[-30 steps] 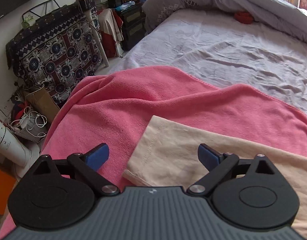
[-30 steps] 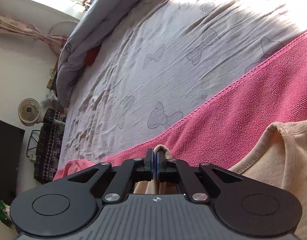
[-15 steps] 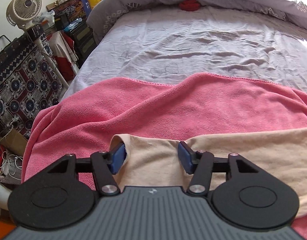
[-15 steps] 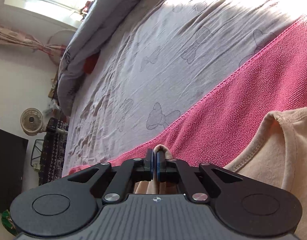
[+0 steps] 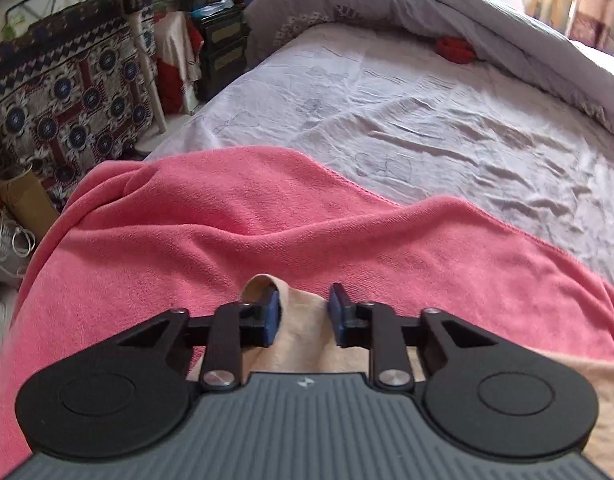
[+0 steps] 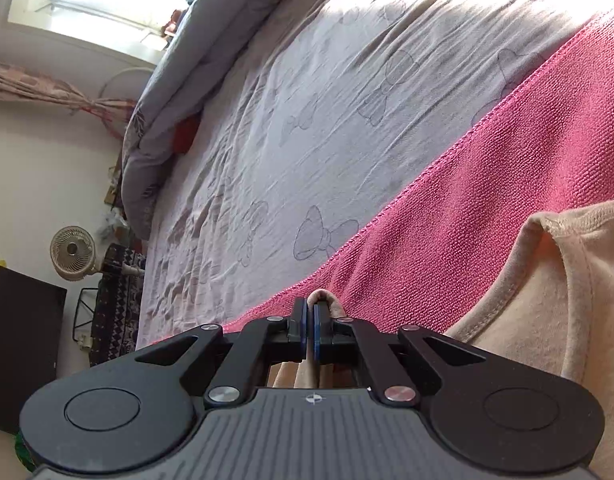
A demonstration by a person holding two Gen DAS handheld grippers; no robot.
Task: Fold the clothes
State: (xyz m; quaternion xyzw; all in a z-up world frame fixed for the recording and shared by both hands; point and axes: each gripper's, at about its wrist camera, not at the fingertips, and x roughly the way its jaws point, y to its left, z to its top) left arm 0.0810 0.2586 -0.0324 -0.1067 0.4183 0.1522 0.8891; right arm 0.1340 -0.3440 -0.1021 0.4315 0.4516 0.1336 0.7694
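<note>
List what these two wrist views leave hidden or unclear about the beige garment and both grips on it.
- Beige garment, left wrist view: most of it is hidden by the left gripper body, whose jaws are closing with a fabric fold between them.
- Same garment, right wrist view: cut off by the right edge; its overall shape is unclear.
- Right gripper: shut on a fold; how much cloth is caught is hidden by its pads.
</note>
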